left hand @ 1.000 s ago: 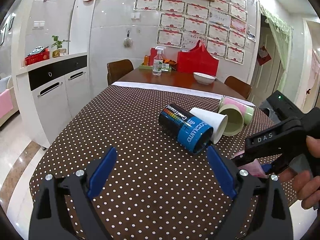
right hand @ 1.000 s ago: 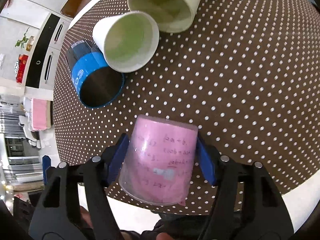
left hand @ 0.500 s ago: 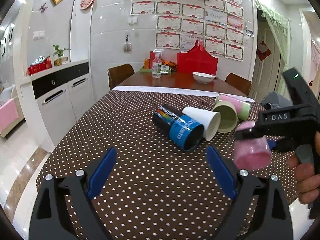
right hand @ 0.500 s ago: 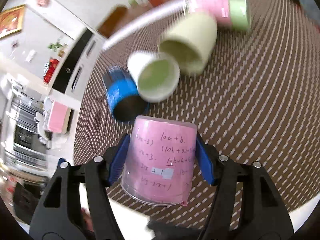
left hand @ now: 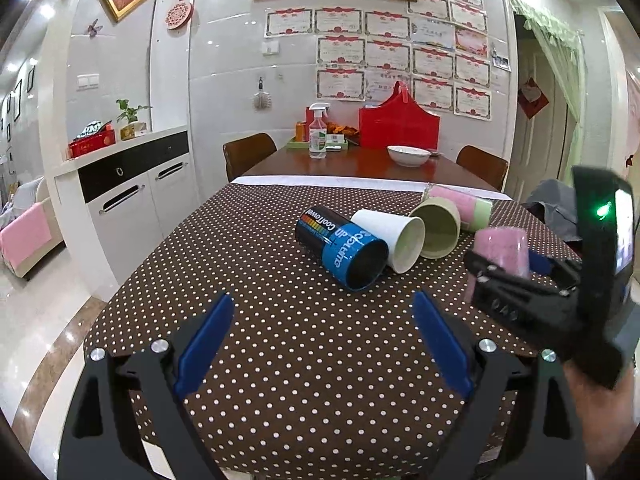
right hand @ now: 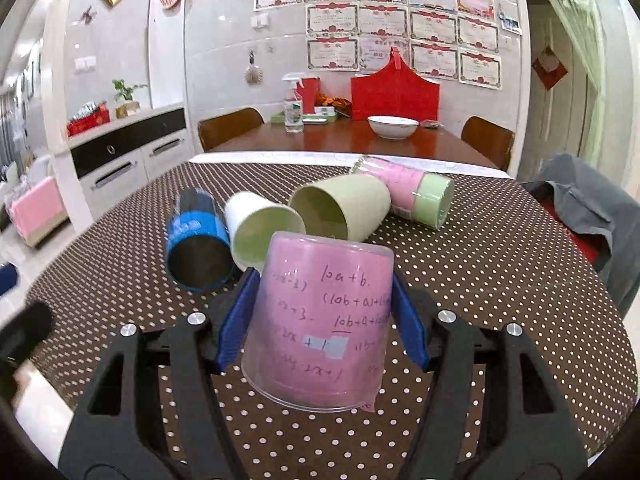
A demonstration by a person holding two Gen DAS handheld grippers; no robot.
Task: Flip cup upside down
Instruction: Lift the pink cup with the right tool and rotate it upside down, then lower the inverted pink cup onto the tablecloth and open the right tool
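My right fingers (right hand: 406,326) clamp the light, thin-walled pink plastic cup (right hand: 320,320) mid-body, mouth down, near the blue can (right hand: 198,236); my left gripper (left hand: 324,344) gapes empty.

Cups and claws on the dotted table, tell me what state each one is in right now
pink cup: held above the table, mouth down
right claw: shut on pink cup
left claw: open, holding nothing
blue can cup: lying on its side
white cup: lying on its side
green cup: lying on its side
pink and green cup: lying on its side
white bowl: upright on the far table
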